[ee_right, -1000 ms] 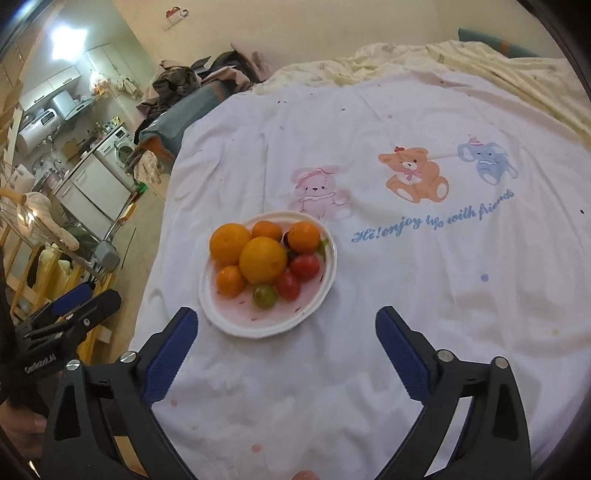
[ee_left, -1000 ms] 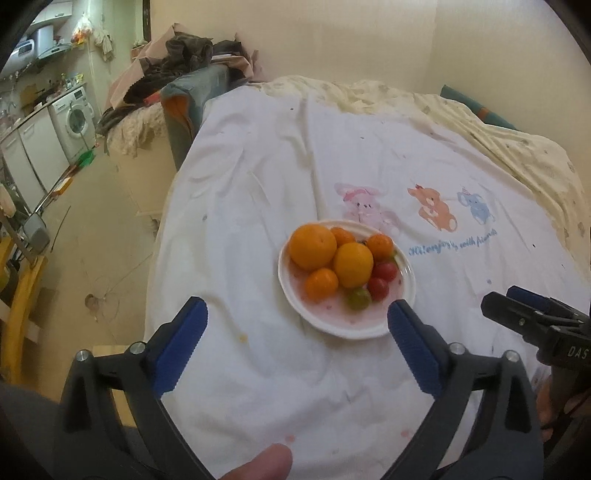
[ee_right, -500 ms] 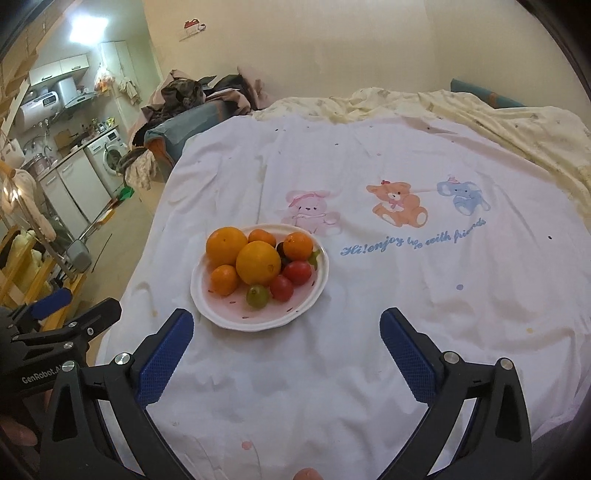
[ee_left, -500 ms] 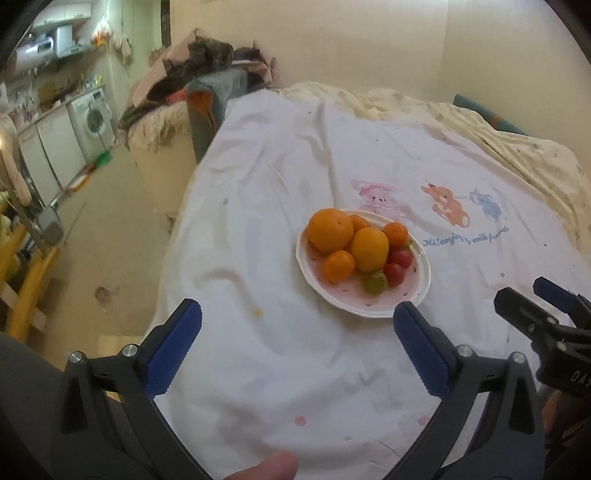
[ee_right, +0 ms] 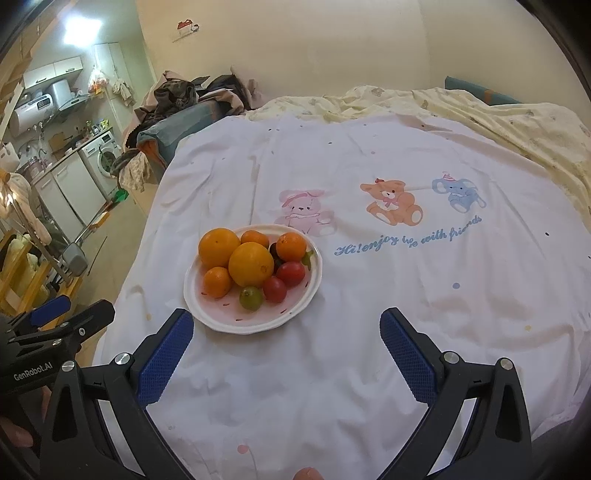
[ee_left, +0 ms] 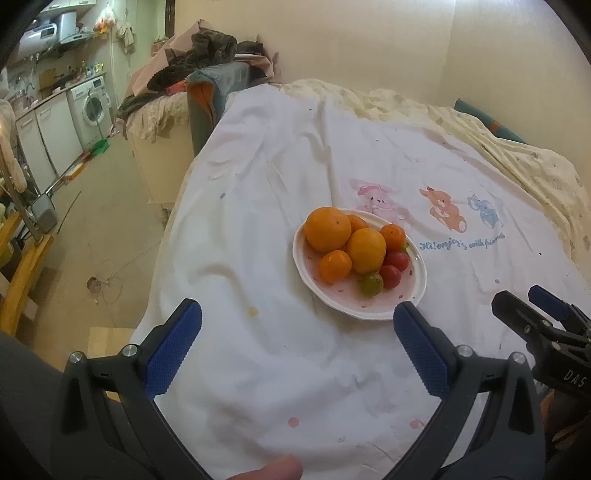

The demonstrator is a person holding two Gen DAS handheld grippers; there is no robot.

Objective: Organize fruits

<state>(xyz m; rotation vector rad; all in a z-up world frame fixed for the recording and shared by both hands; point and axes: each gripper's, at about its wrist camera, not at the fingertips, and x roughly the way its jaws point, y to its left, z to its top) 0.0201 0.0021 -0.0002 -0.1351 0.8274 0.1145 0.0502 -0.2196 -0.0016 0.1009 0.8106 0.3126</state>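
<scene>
Both tongs wide open and empty, plate of fruit just ahead

The left tongs and right tongs face the plate; its oranges look firm and round, best gripped across the middle.

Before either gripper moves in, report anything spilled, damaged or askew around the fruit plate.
Nothing spilled or tipped: all fruit sits on the plate. Only oddity: a small yellowish spot on the sheet, left of the plate.

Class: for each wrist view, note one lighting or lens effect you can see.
Left wrist view: fisheye bends the far wall, corners go black, white fruit plate stays sharp. Right wrist view: the ceiling light blows out to white glare; same dark rim.
</scene>
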